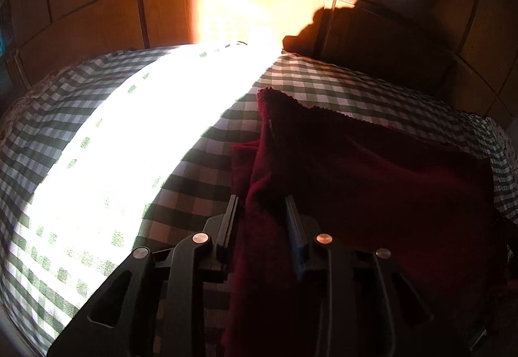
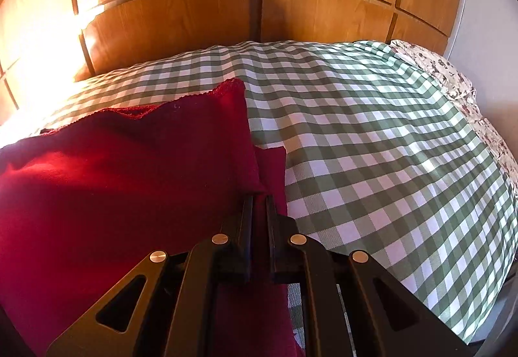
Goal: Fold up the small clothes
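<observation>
Right wrist, tongs (image 2: pixel 259 198) pinching garment (image 2: pixel 113 178) edge

We see a dark red knitted garment (image 2: pixel 123 169): solid crimson, no print, scalloped edge in the same red; it reads near-maroon in shade (image 1: pixel 372 169). Under it is a green-and-white checked cloth (image 2: pixel 372 136), an even gingham, with a sunlit band bleached to plain white (image 1: pixel 145 136). At its far right edge is a white floral-print fabric (image 2: pixel 453 75) with dark, small motifs. Behind is orange-brown wood-grain panelling (image 2: pixel 168 17), with darker groove lines. Both black two-finger grippers, left (image 1: pixel 263 198) and right (image 2: pixel 259 196), have silver round pins; the left one's finger pads (image 1: pixel 296 224) are dark blue.
</observation>
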Tool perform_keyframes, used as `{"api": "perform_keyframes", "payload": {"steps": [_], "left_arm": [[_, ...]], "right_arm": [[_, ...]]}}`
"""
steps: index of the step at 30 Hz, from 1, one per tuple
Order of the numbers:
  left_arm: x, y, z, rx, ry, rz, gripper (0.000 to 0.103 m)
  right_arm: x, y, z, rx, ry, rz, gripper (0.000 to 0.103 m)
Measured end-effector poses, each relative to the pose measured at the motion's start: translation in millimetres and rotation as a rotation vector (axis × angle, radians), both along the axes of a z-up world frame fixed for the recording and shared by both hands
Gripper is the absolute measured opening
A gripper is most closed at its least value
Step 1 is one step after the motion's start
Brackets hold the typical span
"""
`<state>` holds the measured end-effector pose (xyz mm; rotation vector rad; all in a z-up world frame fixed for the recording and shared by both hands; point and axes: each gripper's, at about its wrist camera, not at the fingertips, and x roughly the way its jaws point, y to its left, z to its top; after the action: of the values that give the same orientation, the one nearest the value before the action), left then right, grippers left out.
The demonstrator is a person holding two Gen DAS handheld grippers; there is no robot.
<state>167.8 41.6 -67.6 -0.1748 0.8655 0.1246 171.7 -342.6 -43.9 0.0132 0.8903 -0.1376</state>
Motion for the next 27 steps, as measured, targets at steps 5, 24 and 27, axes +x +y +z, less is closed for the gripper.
{"api": "perform_keyframes", "payload": {"steps": [5,24,27], "left_arm": [[-12,-22,16,0.045,-0.061,-0.046,0.034],[-42,-67,17,0.085,-0.070,-0.148,0.051],[-42,-68,15,0.089,-0.063,-0.152,0.052]], "right_arm": [[-2,-3,0,0.027,-0.013,-0.004,0.007],[-7,-25,2,0.157,-0.036,-0.078,0.059],[-7,-39,0,0.243,-0.026,-0.091,0.065]]}}
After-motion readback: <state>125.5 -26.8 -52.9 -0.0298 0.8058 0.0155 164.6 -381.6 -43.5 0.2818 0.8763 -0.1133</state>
